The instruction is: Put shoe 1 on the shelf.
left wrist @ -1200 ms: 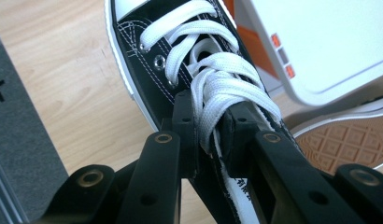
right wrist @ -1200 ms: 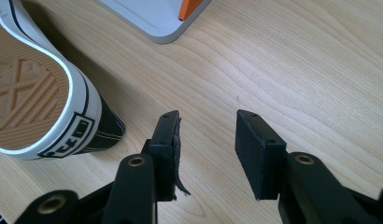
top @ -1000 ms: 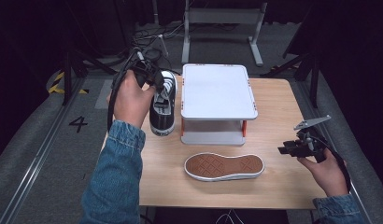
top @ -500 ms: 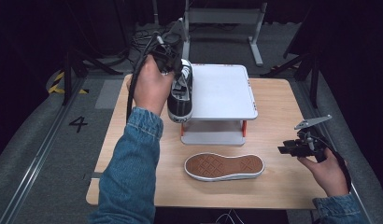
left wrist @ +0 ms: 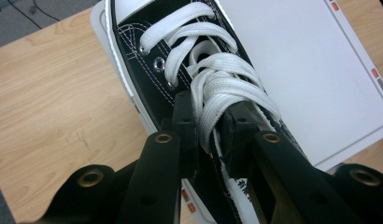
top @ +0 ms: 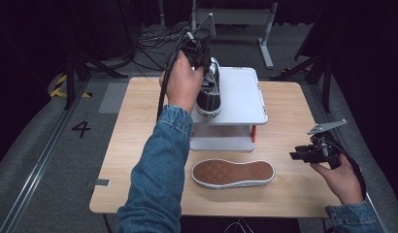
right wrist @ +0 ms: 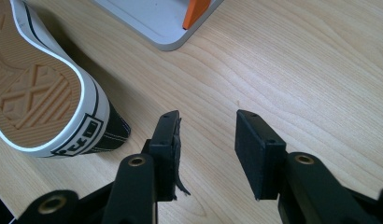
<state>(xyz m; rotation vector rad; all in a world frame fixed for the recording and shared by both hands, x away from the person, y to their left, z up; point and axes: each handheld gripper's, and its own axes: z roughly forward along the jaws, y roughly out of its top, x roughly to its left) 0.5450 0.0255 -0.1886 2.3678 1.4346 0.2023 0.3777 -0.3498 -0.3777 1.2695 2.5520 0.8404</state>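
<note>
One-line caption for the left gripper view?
Left gripper shut on the black sneaker at its laces, over the white shelf.

Bright overhead light on the table point(top: 139, 145), dark surroundings; soft shadows, slightly blurry close-ups.

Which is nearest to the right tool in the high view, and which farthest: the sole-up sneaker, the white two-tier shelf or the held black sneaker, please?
From the right tool:
1. Sole-up sneaker with brown tread, to its left on the table's near side.
2. White two-tier shelf, at mid-table.
3. Black laced sneaker, in the left tool at the shelf's far left.
</note>
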